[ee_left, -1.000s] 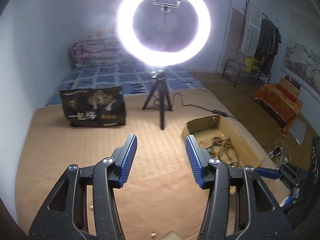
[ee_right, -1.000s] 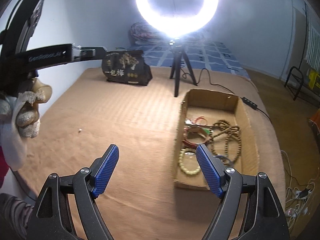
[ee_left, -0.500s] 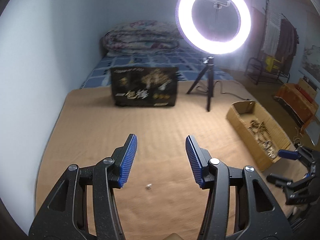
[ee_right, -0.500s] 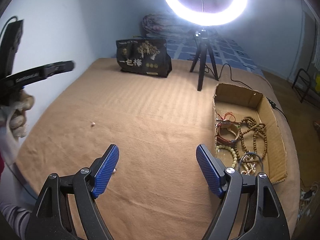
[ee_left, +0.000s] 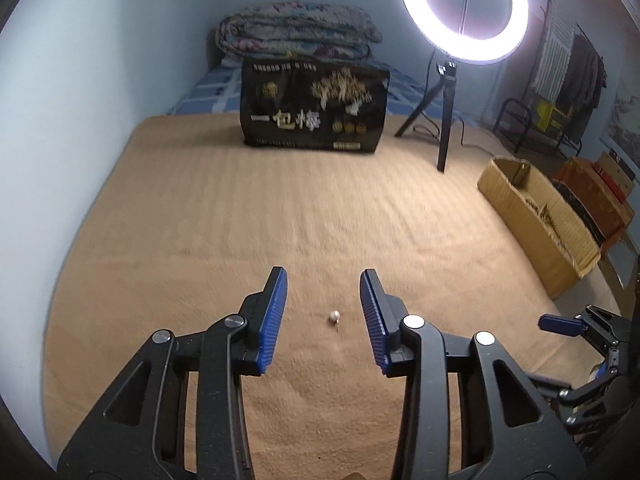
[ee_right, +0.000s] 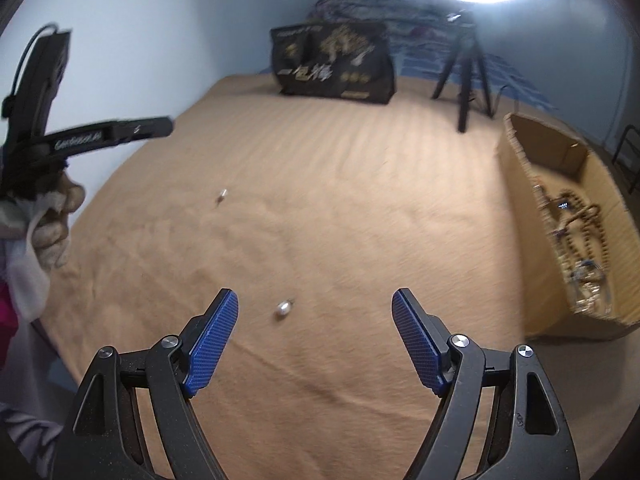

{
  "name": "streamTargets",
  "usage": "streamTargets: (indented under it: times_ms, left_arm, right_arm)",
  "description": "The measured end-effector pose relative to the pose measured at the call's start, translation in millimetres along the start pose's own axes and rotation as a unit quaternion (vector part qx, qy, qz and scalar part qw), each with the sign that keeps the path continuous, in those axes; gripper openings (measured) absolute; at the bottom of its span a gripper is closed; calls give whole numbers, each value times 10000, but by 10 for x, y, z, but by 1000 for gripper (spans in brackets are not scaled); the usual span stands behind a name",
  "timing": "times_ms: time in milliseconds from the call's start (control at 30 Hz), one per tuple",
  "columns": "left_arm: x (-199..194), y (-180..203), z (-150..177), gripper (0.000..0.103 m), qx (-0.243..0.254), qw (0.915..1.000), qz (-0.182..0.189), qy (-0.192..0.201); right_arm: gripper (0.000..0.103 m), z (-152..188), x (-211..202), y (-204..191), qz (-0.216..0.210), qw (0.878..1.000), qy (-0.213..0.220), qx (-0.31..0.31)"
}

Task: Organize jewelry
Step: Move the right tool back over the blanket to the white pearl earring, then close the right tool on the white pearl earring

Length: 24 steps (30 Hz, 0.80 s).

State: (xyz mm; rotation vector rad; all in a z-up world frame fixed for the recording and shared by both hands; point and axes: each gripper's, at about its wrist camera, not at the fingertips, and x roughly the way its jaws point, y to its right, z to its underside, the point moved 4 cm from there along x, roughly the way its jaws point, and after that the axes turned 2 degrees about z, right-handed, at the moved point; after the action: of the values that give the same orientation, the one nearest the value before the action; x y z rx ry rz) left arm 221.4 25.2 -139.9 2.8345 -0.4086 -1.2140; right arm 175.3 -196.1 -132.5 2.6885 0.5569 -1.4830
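Note:
A small pearl earring (ee_left: 334, 315) lies on the tan blanket (ee_left: 280, 216), right between the open fingers of my left gripper (ee_left: 323, 285). In the right wrist view another small pearl earring (ee_right: 284, 308) lies just ahead of my open, empty right gripper (ee_right: 314, 306), nearer its left finger. A third small piece, blurred, (ee_right: 221, 194) lies further off to the left. The cardboard box (ee_right: 520, 208) at the right holds bead necklaces and bracelets (ee_right: 576, 216); it also shows in the left wrist view (ee_left: 532, 220).
A black printed bag (ee_left: 314, 110) stands at the back of the blanket. A ring light on a tripod (ee_left: 460, 12) stands right of it. A folded quilt (ee_left: 296, 32) lies behind. A wall runs along the left. The left gripper (ee_right: 100, 136) shows at the right wrist view's left.
Both grippers have swung left and dropped lower toward the blanket. The box has shifted to the right edge of both views. The small earrings have come close to the fingers.

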Motion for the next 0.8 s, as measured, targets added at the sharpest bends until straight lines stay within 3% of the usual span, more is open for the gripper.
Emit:
streamTargets:
  times_ms: [233, 333, 500, 800]
  left_arm:
    - [311, -14, 226, 29, -10, 9996, 90, -272]
    - [428, -9, 294, 29, 27, 9993, 115, -363]
    - [587, 17, 352, 24, 129, 9988, 94, -465]
    - [762, 63, 384, 24, 217, 9981, 110, -567]
  right_arm:
    - [68, 132, 217, -161, -1, 9990, -167, -412]
    - [56, 144, 272, -144, -50, 9992, -196, -342]
    - [48, 152, 348, -101, -90, 9995, -218, -216]
    - [41, 138, 392, -166, -86, 9992, -190, -349]
